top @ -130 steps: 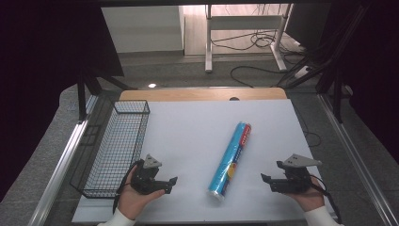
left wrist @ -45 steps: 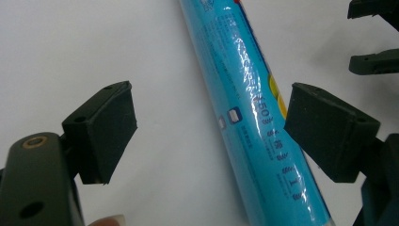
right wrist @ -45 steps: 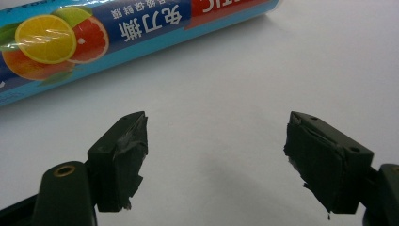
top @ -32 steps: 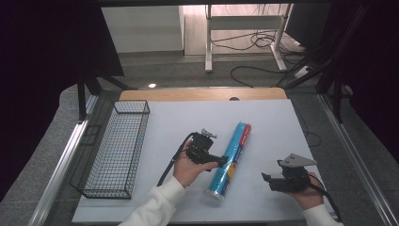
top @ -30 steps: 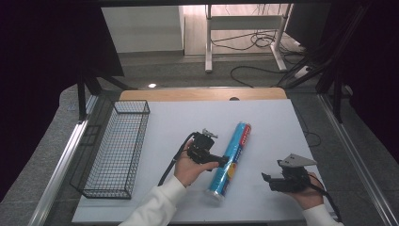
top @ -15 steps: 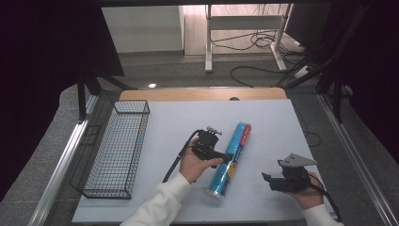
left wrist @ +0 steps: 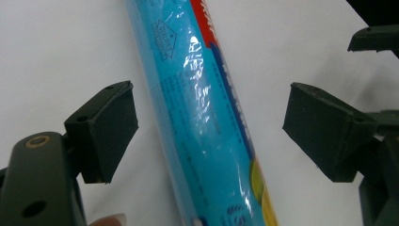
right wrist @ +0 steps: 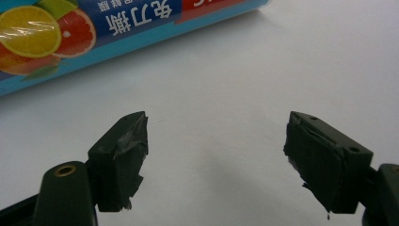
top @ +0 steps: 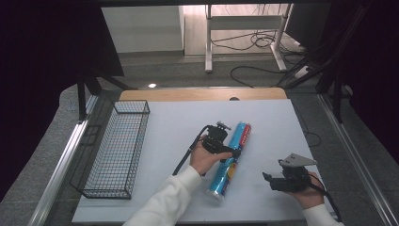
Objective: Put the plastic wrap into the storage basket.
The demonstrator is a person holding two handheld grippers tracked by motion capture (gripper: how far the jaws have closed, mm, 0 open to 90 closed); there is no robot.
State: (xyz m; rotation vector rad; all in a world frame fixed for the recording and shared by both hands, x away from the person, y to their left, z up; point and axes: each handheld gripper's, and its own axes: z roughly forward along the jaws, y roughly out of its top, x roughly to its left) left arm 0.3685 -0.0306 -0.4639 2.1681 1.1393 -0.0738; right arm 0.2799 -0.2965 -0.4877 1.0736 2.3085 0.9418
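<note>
A long blue roll with red and fruit print lies on the white table, running from near to far. My left gripper is over the roll's middle and stands open. In the left gripper view the roll runs between the two jaws, with a gap on each side. My right gripper rests near the table's front right, open, pointing left toward the roll. In the right gripper view its fingers stand wide apart over bare table, and the roll crosses the top.
A black wire basket stands along the table's left side. A wooden strip borders the far edge. Metal rails run down both sides. Cables trail from both grippers toward the person.
My left gripper has travelled from the table's front left, beside the basket, to the roll, and over the last second edged right over it. The right gripper has stayed put.
</note>
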